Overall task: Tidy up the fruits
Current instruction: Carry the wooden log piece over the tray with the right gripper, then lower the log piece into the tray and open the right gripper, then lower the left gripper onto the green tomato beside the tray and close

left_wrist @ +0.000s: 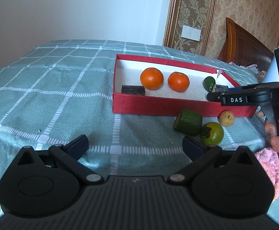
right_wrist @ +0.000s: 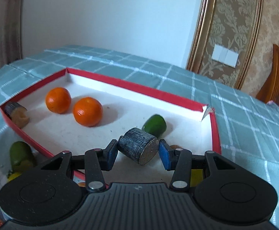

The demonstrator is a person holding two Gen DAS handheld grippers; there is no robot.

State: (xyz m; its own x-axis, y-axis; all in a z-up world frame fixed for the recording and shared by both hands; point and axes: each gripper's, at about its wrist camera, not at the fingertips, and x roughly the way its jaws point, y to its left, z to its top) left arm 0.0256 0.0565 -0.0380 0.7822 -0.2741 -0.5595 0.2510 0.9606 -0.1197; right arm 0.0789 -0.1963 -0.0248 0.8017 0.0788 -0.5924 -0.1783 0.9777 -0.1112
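2 oranges (right_wrist: 58, 100) in red box (right_wrist: 154, 92), right claw (right_wrist: 137, 153) gripping dark chunk (right_wrist: 137, 147)

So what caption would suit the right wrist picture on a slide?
Right gripper holds a dark stubby cylinder over a red box containing two oranges and a green piece.

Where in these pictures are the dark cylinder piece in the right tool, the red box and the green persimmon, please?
dark cylinder piece (right_wrist: 137, 145), right wrist view, ridged side.
red box (left_wrist: 158, 106), left wrist view, near outer wall.
green persimmon (left_wrist: 214, 134), left wrist view, glossy skin.
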